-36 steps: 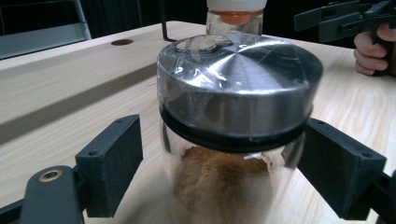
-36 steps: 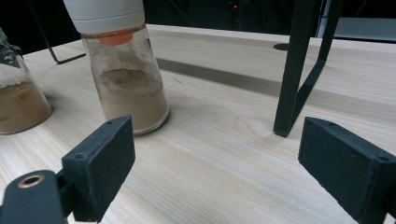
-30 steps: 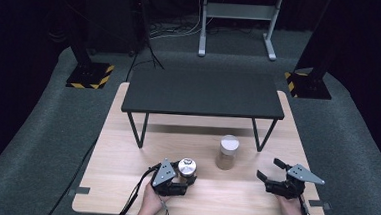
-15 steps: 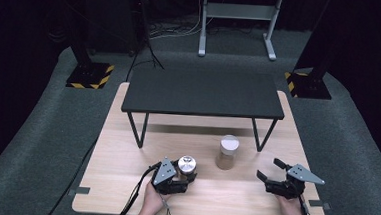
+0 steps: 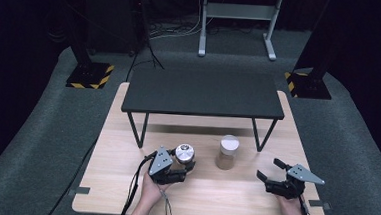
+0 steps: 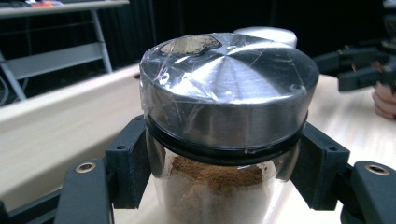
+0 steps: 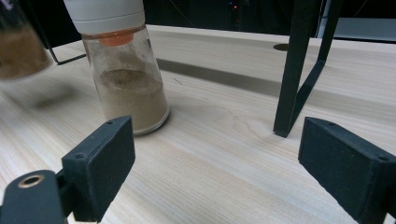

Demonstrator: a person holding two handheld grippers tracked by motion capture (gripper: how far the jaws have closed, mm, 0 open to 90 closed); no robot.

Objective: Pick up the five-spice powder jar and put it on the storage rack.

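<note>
The left tongs (image 5: 187, 171) are pinching a glass jar with a metal lid (image 6: 219, 116) just under its black seal ring, one jaw on each side; the jar holds brown powder, and thin plastic film wraps the lid. In the high view this jar (image 5: 184, 154) is at the front part of the wooden surface (image 5: 105, 162), left of the middle and in front of the small black table (image 5: 203, 92). The right tongs (image 5: 270, 178) are spread wide and hold nothing — they rest low over the surface at the right. Between the two hands stands a second jar with a white cap (image 5: 227, 152), filled with pale powder; the right gripper view shows it (image 7: 125, 74) ahead and to the left of the open jaws, near a black table leg (image 7: 299, 70). I judge the step in hand is the grasp of the metal-lid jar, now secured. The next move probably calls for a straight lift with steady pressure — the glass is smooth, and the heavy lid could tip it.
</note>
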